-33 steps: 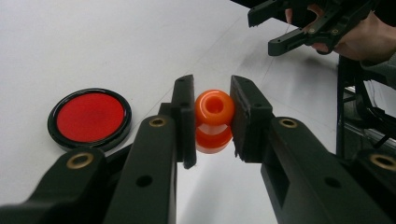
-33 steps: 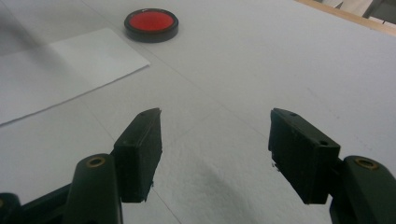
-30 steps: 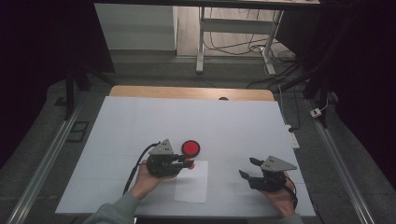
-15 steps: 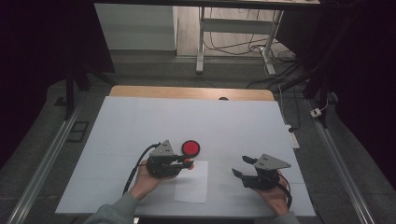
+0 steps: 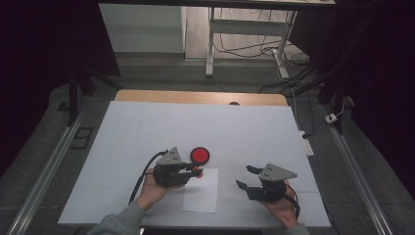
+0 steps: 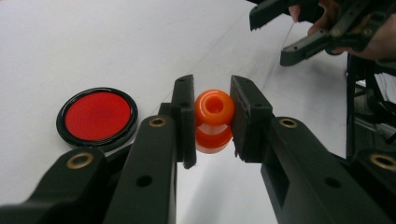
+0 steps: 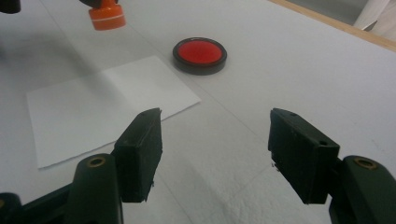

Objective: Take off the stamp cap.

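Note:
An orange stamp (image 6: 214, 116) with a round knob is clamped between the jaws of my left gripper (image 6: 212, 122), which is shut on it. In the high view the orange stamp (image 5: 196, 171) sits at the far edge of a white paper sheet (image 5: 203, 198), with my left gripper (image 5: 195, 172) pointing right. Just beyond lies a round red ink pad (image 5: 199, 155) in a black case. To the right of the sheet, my right gripper (image 5: 243, 176) is open, with nothing between its jaws. From my right gripper (image 7: 215, 149), the paper (image 7: 102, 102), the pad (image 7: 200, 52) and the stamp (image 7: 107, 17) lie ahead.
A white mat (image 5: 147, 132) covers the table, with a wooden strip (image 5: 195, 97) along its far edge. A power strip (image 5: 305, 142) lies off the mat's right side. Desk legs and cables (image 5: 274, 54) stand on the floor beyond.
My right gripper has shifted left, closer to the paper. The left gripper and the stamp have stayed where they were.

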